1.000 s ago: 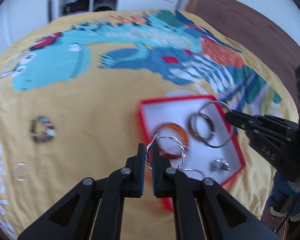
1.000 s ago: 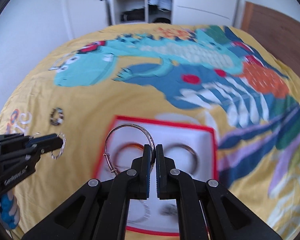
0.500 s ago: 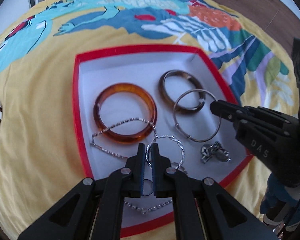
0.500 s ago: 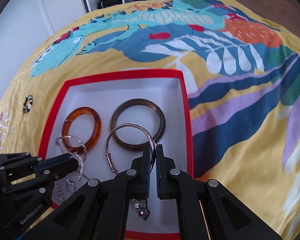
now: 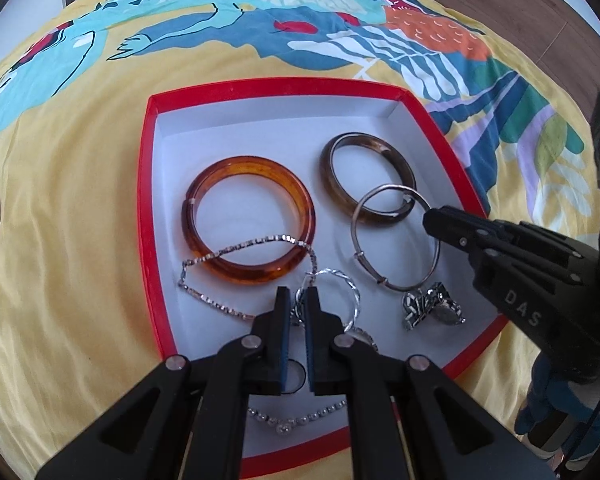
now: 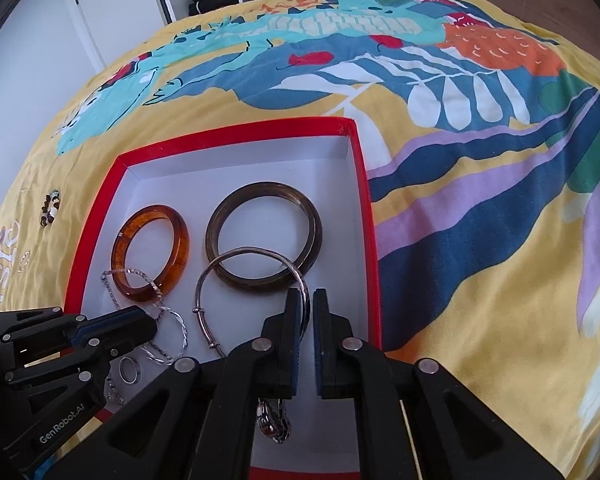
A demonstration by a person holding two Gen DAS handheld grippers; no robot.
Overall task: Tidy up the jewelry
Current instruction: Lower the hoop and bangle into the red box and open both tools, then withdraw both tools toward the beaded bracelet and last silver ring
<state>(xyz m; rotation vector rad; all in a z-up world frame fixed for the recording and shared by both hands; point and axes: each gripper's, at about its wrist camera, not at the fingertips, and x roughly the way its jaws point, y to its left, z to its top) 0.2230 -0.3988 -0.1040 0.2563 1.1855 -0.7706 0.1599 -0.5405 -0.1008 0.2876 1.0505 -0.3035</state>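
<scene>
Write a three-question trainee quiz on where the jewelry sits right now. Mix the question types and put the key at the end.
1. True or false: the amber bangle lies inside the red box.
2. Where is the beaded bracelet?
A. in the box beside the bangles
B. on the yellow bedspread, outside the box
C. threaded around a bangle
3. Fill in: the piece draped across the amber bangle's near edge is a ____.

Key: 1 true; 2 B; 3 silver chain.
</scene>
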